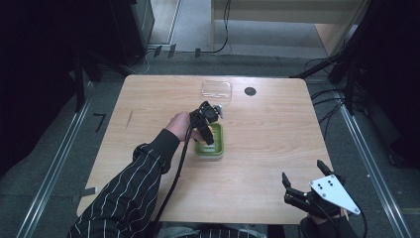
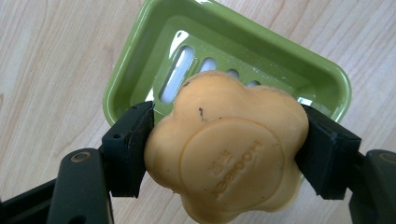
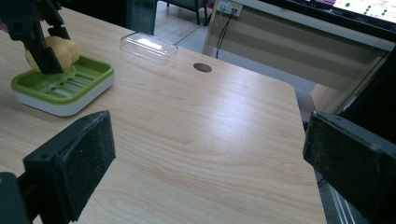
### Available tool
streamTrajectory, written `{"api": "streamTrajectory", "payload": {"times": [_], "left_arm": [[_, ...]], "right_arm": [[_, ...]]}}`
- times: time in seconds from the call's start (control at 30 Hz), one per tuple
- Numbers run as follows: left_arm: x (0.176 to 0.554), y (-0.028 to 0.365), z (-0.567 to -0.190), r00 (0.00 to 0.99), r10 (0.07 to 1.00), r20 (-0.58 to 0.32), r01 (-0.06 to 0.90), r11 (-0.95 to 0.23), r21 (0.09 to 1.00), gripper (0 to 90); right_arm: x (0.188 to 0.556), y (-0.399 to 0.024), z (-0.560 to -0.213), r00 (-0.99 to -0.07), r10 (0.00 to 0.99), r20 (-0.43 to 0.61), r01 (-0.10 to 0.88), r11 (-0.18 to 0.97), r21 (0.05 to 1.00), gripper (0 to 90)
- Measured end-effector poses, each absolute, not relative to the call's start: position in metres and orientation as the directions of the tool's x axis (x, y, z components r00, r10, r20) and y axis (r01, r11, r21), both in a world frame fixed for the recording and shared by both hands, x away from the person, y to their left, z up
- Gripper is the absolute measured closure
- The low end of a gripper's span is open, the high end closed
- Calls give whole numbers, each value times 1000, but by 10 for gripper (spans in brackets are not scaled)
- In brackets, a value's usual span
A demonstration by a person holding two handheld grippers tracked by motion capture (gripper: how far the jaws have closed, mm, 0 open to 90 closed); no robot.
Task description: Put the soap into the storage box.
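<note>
Left gripper [image 2: 224,154] jaws clamped on orange soap [image 2: 224,149] (above green dish [image 2: 140,60]); right gripper [image 3: 205,172] jaws apart.

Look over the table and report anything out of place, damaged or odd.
Little stands out. The orange soap, clamped in the left gripper over the green soap dish, carries small dark specks. The clear lid lies apart near the table's far edge.

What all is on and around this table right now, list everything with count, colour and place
soap: one, orange, flower-shaped, clamped in the left tongs above the dish
soap dish: one, green with slotted floor, table middle
lid: one, clear plastic, far side of table
round cap: one, dark, set in the tabletop beside the lid
table: one, light wood
left tongs: one, black, shut on the soap
right tongs: one, black, open, near right corner
sleeve: one, black with white stripes, lower left
</note>
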State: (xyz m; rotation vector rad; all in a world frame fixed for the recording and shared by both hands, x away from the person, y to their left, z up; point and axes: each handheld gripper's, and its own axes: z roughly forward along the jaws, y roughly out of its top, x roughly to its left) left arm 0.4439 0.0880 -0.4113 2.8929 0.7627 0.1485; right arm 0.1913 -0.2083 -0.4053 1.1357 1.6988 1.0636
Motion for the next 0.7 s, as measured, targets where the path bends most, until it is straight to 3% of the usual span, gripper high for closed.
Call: {"api": "streamTrajectory", "payload": {"times": [0.7], "left_arm": [[448, 83, -422, 870, 489, 62, 474, -864, 170, 278]], "right_arm": [[191, -209, -405, -262, 951, -163, 265, 234, 935, 27]]}}
